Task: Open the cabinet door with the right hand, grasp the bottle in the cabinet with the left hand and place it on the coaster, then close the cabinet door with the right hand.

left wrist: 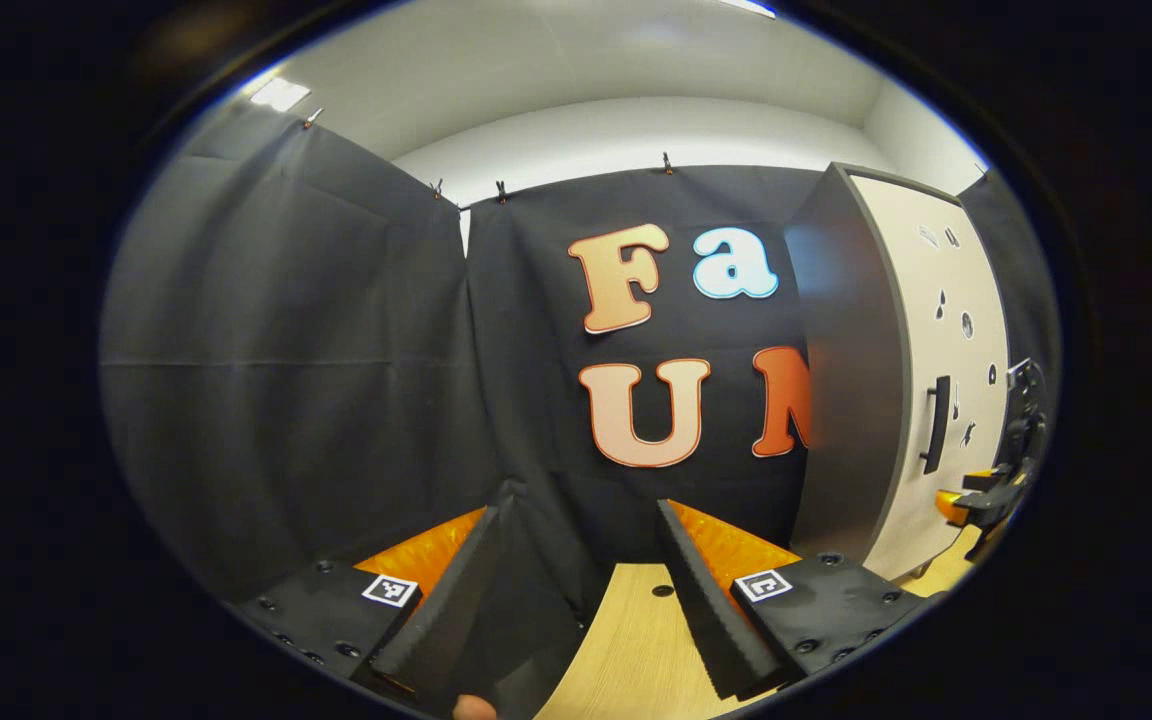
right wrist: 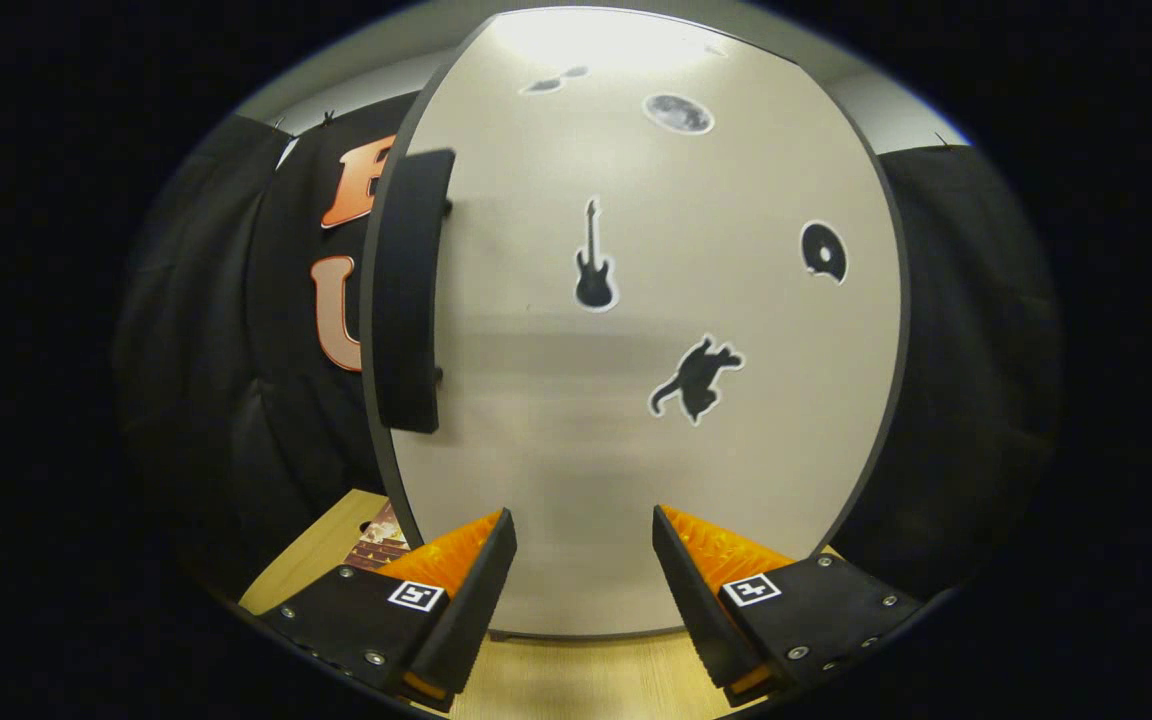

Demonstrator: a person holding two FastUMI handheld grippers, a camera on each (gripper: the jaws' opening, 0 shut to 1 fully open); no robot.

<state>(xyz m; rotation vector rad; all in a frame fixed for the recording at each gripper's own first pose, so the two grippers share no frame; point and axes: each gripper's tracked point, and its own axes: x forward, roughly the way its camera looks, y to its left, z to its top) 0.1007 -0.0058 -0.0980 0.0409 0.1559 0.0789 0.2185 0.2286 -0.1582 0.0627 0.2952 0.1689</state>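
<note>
A tall cabinet (left wrist: 851,380) stands at the right of the left gripper view, grey on its side, with a pale door (left wrist: 946,330) lying flush against it. The door's black bar handle (left wrist: 936,425) is vertical. My right gripper (left wrist: 991,495) shows just beside that door, near the handle's height. In the right gripper view the door (right wrist: 636,350) looms close, its handle (right wrist: 406,290) up and to the left of my open right gripper (right wrist: 582,518). My left gripper (left wrist: 584,505) is open and faces the booth wall. A flat reddish coaster (right wrist: 381,540) lies on the table left of the door. The bottle is hidden.
Light wooden table (left wrist: 636,640) runs under both grippers, with a small dark hole (left wrist: 663,591) in it. Black cloth walls close the booth at the back and left. Black stickers, among them a guitar (right wrist: 594,258) and a cat (right wrist: 696,378), dot the door.
</note>
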